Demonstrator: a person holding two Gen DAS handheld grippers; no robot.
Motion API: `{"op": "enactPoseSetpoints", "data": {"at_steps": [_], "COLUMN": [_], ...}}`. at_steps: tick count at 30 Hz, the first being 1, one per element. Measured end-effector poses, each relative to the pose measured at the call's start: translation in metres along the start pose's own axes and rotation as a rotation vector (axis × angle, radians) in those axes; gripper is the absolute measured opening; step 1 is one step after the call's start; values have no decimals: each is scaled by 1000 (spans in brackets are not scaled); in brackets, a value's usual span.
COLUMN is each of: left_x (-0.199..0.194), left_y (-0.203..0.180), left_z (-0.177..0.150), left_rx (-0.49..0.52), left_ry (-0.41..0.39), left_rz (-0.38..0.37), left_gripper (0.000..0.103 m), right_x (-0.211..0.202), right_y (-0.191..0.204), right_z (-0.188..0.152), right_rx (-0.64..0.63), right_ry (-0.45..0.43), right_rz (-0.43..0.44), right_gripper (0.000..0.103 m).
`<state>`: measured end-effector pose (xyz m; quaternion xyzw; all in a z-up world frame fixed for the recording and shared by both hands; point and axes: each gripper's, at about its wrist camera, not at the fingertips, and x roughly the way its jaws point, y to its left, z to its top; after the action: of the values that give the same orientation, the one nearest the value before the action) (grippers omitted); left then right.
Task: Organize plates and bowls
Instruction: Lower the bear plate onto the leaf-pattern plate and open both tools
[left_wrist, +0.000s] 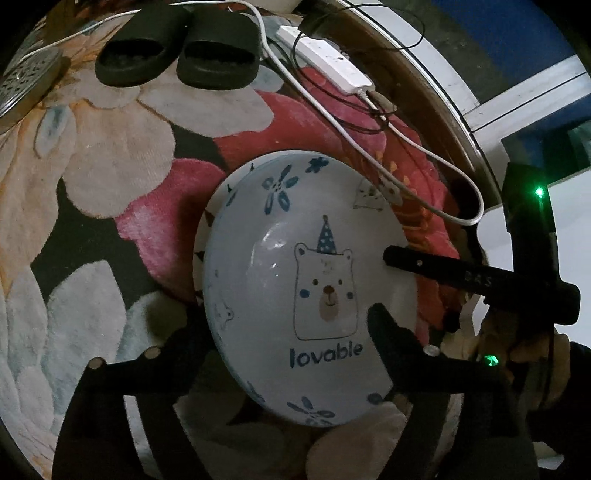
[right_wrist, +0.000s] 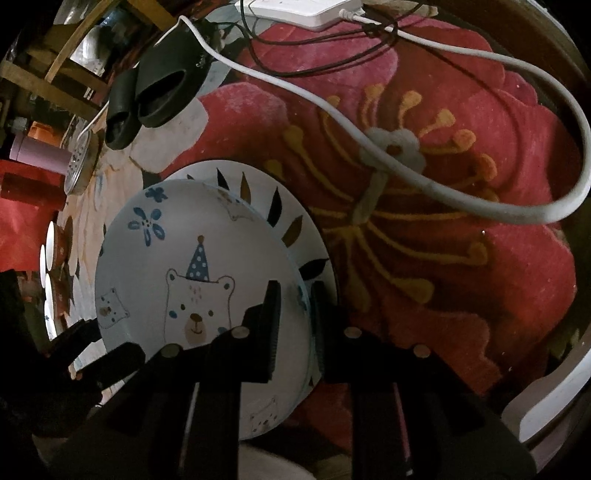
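Bear-print bowl (left_wrist: 288, 295), glossy round ceramic, sits on a leaf-rimmed plate (right_wrist: 291, 225) over plush floral carpet (left_wrist: 92, 177); right gripper (right_wrist: 295, 314) pinches its rim, left gripper (left_wrist: 280, 332) gapes wide.

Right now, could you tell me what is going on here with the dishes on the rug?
A person is working with two handheld grippers over a flowered rug. The right gripper is shut on the rim of the bear-print plate, which sits on a white plate with leaf marks. The left gripper is open, its fingers spread on either side of the bear-print plate without pinching it. Black slippers and a power strip lie further back on the rug.
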<state>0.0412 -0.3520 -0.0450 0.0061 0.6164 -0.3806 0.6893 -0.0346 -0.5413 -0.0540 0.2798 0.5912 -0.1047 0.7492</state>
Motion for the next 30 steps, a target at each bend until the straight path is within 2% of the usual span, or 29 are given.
{"op": "enactPoseSetpoints", "data": {"at_steps": [1,3,4,5,7,11,15,19,30], "left_x": [-2,-8,-11,-13,-16,-19,-26,-32,-49], "left_y": [-2,-6,-9,-10,-11,-8,3,12,30], "left_z": [0,-1,-1,0,1,-1,-2,-3,-10], "left_rx": [7,30,42,48,55,58,42,22,-3], "left_ry": [-8,-41,-51,-54,-68,-82,-94,-102,-117], "left_rz": [12,22,34,39,66,121,154,167,191], "left_gripper": [101,102,102,102,102,102,102,102,102], "right_x": [-1,-4,-5,-7,-11,-18,-27,-34,-27], "right_y": [0,2,4,3,7,20,33,42,70], "right_z": [0,0,0,-1,-1,-4,-8,-9,-14], "right_rx": [1,-4,-10,-14,-20,-72,-116,-131,-147], "right_ry": [-2,-11,-15,-22,-37,-62,-106,-138,-121], "right_rz": [-2,6,-2,-1,15,-11,-55,-73,-50], "right_gripper": [19,19,28,32,47,63,95,98,99]}}
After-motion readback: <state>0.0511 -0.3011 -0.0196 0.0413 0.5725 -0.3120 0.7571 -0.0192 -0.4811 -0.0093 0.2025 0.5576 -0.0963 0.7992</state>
